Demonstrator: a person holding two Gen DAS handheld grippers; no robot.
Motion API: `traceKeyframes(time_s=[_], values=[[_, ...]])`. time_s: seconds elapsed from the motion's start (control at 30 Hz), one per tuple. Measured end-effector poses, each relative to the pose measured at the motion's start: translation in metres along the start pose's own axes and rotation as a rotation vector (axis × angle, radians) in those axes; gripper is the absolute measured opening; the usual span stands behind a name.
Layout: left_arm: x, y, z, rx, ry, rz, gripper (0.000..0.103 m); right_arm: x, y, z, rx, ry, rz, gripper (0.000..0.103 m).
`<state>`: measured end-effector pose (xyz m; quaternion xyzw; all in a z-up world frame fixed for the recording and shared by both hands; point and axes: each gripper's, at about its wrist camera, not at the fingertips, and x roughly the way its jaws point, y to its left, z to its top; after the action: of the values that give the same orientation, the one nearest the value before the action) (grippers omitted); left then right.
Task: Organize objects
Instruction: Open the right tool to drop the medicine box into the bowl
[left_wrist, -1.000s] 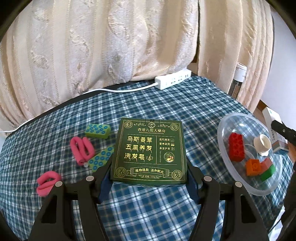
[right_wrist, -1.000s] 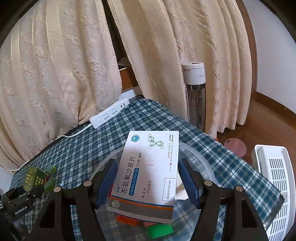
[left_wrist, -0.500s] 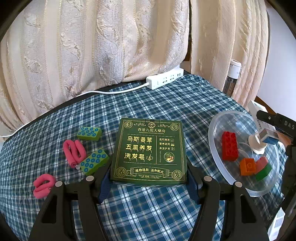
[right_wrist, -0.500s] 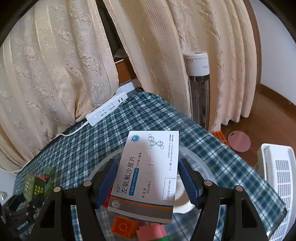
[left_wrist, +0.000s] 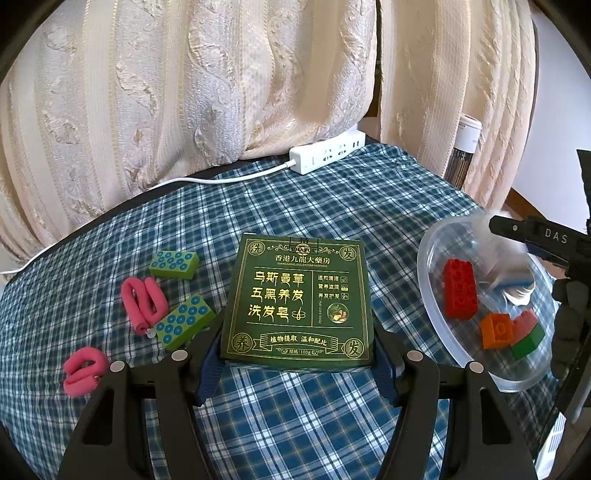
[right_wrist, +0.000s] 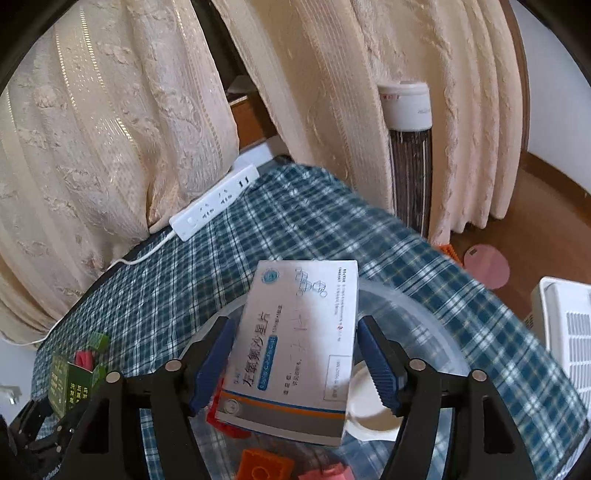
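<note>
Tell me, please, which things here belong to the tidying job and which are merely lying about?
Job:
- green box
- white medicine box
- clear bowl
- toy bricks
- pink curlers

Lying about:
- power strip
- curtains
- tower fan

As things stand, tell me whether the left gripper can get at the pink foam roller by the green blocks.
Probably not yet: the left gripper is shut on the green box. The pink foam roller lies unobstructed beside it.
</note>
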<state>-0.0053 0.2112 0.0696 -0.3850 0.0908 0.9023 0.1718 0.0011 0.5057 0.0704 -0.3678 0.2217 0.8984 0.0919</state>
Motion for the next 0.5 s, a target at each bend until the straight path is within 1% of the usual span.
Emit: traceKeyframes(time_s=[0.13, 0.37, 0.5], values=[[0.002, -0.002, 0.000, 0.003, 0.005, -0.002, 0.067, -0.001, -0.003, -0.002, 0.012, -0.006, -0.004, 0.077], [0.005, -0.014, 0.002, 0.028, 0.011, -0.015, 0.067, -0.020, -0.012, -0.009, 0.011, -0.057, -0.022, 0.077], [0.007, -0.023, 0.006, 0.038, 0.025, -0.045, 0.067, -0.032, -0.019, -0.017, 0.022, -0.080, -0.023, 0.077]])
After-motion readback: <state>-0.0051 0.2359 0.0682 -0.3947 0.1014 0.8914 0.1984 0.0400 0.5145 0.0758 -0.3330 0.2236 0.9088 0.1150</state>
